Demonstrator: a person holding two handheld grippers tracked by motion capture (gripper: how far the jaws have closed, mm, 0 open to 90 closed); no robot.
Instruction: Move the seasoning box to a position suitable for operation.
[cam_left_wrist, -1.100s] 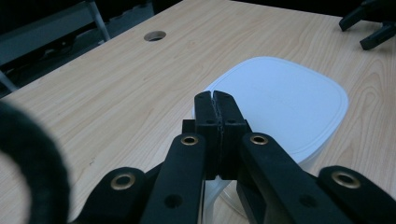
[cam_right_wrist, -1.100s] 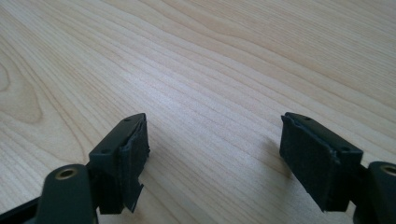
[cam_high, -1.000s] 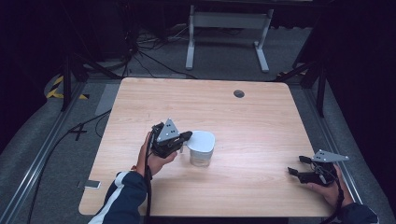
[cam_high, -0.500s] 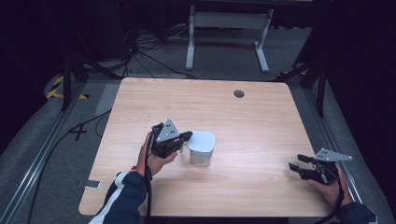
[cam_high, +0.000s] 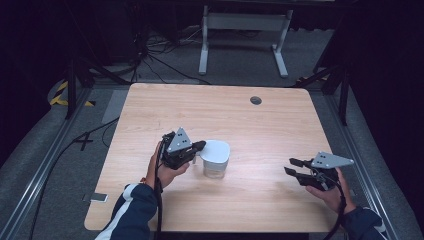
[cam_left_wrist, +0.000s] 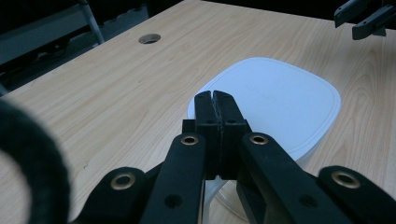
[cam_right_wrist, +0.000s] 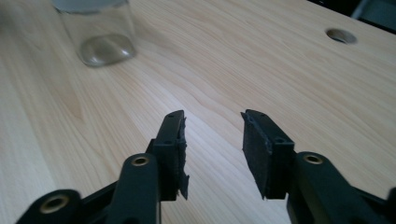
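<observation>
The right gripper (cam_high: 296, 167) hovers low over the table (cam_high: 270, 125) at the near right, jaws apart and empty. The left gripper (cam_high: 198, 146) is pressed shut with nothing between the jaws, its tip at the near edge of the white lid (cam_left_wrist: 275, 98) of a clear jar (cam_high: 216, 159) standing mid-table. The step looks like steadying or prising the lid; next, the tip would need purchase under the rim. Against the earlier frames, the right gripper has drifted slightly; jar and left gripper have hardly moved.
</observation>
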